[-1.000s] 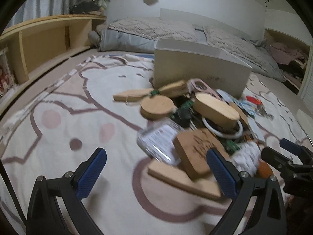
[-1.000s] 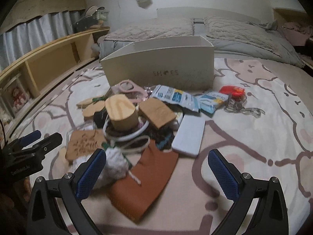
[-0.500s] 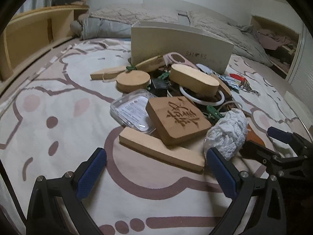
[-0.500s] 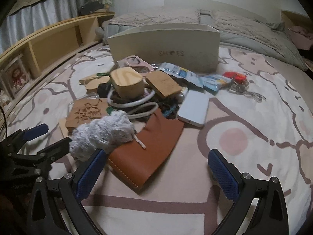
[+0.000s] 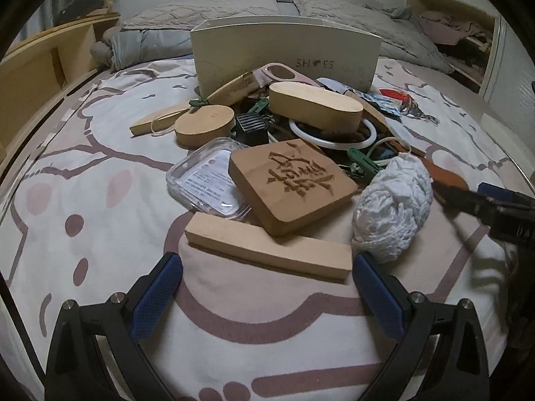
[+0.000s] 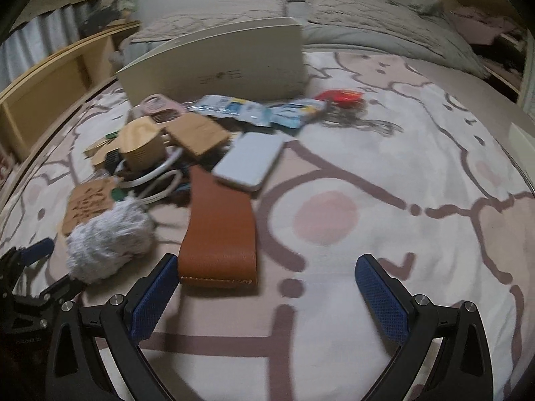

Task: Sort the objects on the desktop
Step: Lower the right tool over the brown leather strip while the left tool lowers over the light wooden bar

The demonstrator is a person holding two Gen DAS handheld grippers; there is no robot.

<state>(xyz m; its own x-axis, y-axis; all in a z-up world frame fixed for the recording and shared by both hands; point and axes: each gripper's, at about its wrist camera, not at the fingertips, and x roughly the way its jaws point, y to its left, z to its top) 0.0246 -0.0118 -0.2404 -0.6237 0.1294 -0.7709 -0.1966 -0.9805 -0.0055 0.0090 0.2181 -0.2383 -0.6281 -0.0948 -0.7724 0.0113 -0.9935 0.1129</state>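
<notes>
A heap of small objects lies on a patterned bedspread in front of a white box [image 5: 284, 53] marked SHOES. In the left wrist view my left gripper [image 5: 267, 287] is open and empty, just short of a long wooden block [image 5: 267, 250]. Behind it are a carved wooden square [image 5: 291, 183], a clear plastic case [image 5: 207, 180] and a white yarn ball [image 5: 391, 207]. In the right wrist view my right gripper [image 6: 267, 287] is open and empty, its left finger beside a brown leather pouch [image 6: 217, 234]. The yarn ball [image 6: 107, 237] lies left of the pouch.
An oval wooden box [image 5: 314, 103], a round wooden disc [image 5: 204, 125], a white ring [image 5: 334, 133] and a white phone-like slab [image 6: 250, 160] lie in the heap. Blue packets [image 6: 254, 110] and a red item [image 6: 341, 95] lie near the box. Wooden shelves [image 5: 46, 56] run along the left.
Both grippers have moved in closer to the heap. The left now sits right before the long wooden block; the right has come up to the brown pouch. Both stay open.
</notes>
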